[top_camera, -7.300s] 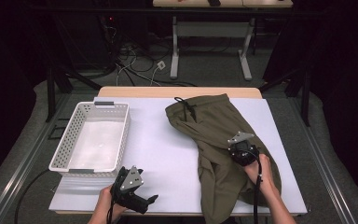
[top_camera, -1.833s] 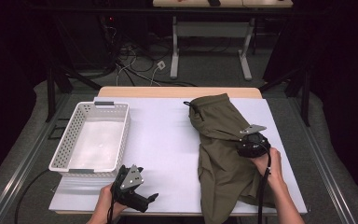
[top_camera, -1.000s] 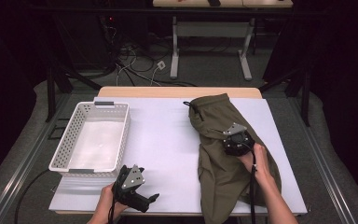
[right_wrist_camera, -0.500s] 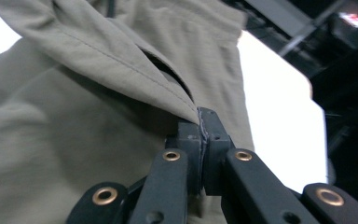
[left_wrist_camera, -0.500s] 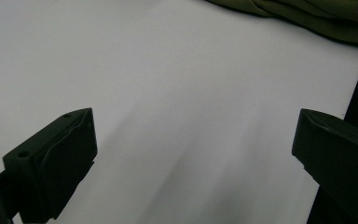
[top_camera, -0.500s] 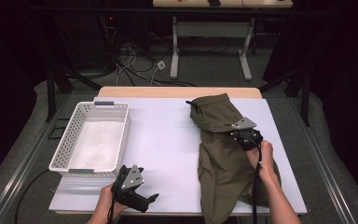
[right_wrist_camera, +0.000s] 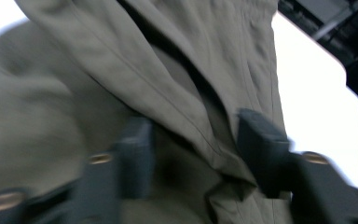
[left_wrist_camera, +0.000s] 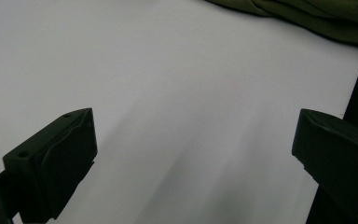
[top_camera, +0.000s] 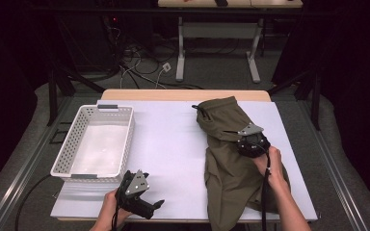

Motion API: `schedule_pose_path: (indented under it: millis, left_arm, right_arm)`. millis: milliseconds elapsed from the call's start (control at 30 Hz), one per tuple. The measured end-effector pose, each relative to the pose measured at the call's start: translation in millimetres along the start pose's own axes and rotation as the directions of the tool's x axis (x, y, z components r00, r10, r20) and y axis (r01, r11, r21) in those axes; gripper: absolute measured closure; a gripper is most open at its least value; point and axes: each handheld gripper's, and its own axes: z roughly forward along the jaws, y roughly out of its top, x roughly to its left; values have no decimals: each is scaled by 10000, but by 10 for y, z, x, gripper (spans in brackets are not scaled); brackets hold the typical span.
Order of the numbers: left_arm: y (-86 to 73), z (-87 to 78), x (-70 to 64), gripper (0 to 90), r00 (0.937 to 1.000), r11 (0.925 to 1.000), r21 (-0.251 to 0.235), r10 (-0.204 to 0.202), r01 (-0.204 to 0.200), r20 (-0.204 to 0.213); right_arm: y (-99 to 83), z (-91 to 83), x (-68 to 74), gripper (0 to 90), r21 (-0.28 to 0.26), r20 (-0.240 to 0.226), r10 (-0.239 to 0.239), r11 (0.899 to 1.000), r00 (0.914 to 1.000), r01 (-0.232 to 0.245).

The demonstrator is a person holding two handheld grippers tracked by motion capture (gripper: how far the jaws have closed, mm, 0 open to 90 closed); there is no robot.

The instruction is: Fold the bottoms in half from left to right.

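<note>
An olive-green garment (top_camera: pixel 231 178) lies crumpled lengthwise on the right half of the white table (top_camera: pixel 173 144). My right gripper (top_camera: pixel 244 143) is down on its upper middle. In the right gripper view its jaws stand partway apart, astride a raised fold of the garment (right_wrist_camera: pixel 98 70), and the right gripper (right_wrist_camera: pixel 196 154) is blurred by motion. My left gripper (top_camera: pixel 156 206) rests low at the table's front edge, pointing right. In the left gripper view it (left_wrist_camera: pixel 196 163) is wide open over bare white table, with the garment's edge (left_wrist_camera: pixel 307 14) far off at the top.
An empty white perforated basket (top_camera: pixel 62 154) stands on the left side of the table. Dark floor, cables and a desk frame (top_camera: pixel 217 53) lie beyond the far edge. Bare tabletop stretches between basket and garment.
My right gripper has wandered over the garment's upper part, left, then right, and now sits slightly lower and left. Since the oldest frame the garment's top has bunched differently. The left gripper has stayed put.
</note>
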Motion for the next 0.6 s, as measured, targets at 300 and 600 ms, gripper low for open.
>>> schedule_pose_path:
  millis: [300, 600]
  left_arm:
    - [-5, 8, 8, 0, 10000, 10000, 42, -41, 41, -32]
    - [-5, 9, 7, 0, 10000, 10000, 17, -47, 47, 3]
  right_arm:
    - [211, 32, 207, 330, -390, -388, -809, 9961, 9960, 794]
    - [180, 134, 205, 815, -310, -663, -577, 9980, 9961, 557]
